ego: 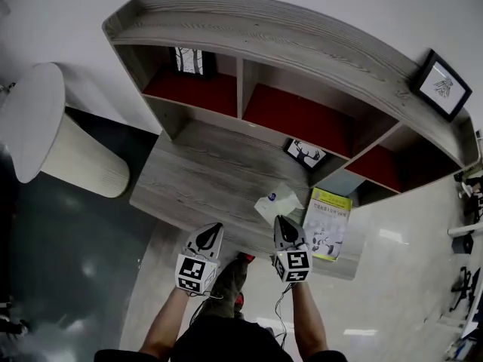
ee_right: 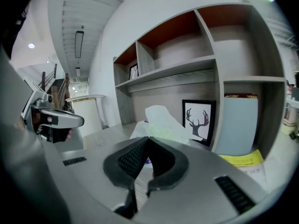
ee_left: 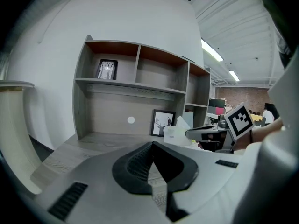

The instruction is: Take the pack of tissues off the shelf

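Item under task: soft white pack of tissues point(ego: 273, 202) with a small blue mark on top, one sheet standing up from its opening. Lying flat on the grey wood-grain worktop point(ego: 196, 172), in the right half, near the front edge, outside every compartment. Print on the wrapper too small to read.

Just in front of it: right gripper point(ego: 281, 219), jaws pressed together with nothing between them, tips pointed at the near side of the pack. Contact with the pack not determinable. Seen along those jaws, same pack point(ee_right: 161, 122) directly beyond the closed tips point(ee_right: 148, 138).

Immediately right of the pack: yellow-green booklet point(ego: 328, 221), flat at the front right corner of the worktop, lettering on its cover not legible.

Behind the pack, at the rear of the worktop: black-framed print of a deer head point(ego: 306, 154), leaning upright.

Left gripper point(ego: 217, 226) at the front edge, well left of the pack, likewise clenched and empty point(ee_left: 152, 143). Black-and-white square markers on both cubes.

Above: grey shelf unit point(ego: 264, 29) with red-lined compartments; small black-framed picture point(ego: 192, 60) in the left one; another black-framed picture point(ego: 441, 85) on the top board, right end.
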The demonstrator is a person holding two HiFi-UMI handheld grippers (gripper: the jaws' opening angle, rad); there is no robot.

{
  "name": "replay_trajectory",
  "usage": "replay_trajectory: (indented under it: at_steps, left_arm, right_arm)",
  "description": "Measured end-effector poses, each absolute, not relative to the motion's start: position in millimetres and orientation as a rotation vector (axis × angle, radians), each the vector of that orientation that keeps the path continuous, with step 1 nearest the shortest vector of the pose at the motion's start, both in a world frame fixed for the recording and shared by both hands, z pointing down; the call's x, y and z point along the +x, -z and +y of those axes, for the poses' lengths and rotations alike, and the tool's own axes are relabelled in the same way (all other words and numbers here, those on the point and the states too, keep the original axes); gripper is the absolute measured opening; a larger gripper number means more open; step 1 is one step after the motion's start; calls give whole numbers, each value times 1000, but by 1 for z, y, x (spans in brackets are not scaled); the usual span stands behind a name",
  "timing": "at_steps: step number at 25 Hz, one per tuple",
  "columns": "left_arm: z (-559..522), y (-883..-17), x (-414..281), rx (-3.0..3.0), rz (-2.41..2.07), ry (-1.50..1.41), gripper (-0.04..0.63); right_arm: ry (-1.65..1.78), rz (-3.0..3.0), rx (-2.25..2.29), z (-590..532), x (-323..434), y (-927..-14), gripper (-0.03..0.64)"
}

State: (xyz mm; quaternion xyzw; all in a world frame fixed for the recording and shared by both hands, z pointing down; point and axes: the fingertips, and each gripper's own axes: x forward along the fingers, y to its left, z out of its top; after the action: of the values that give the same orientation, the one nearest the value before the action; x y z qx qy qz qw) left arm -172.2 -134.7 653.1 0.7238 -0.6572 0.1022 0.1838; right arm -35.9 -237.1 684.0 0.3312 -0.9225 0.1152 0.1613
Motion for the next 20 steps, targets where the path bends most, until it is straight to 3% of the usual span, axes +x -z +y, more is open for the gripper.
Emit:
replay_trajectory:
  at_steps: [20]
  left_arm:
    - [-143,-686,-189,1974,-1814,-291,8]
  right_arm:
    - [-427,-2503,860,-235,-65,-770,29]
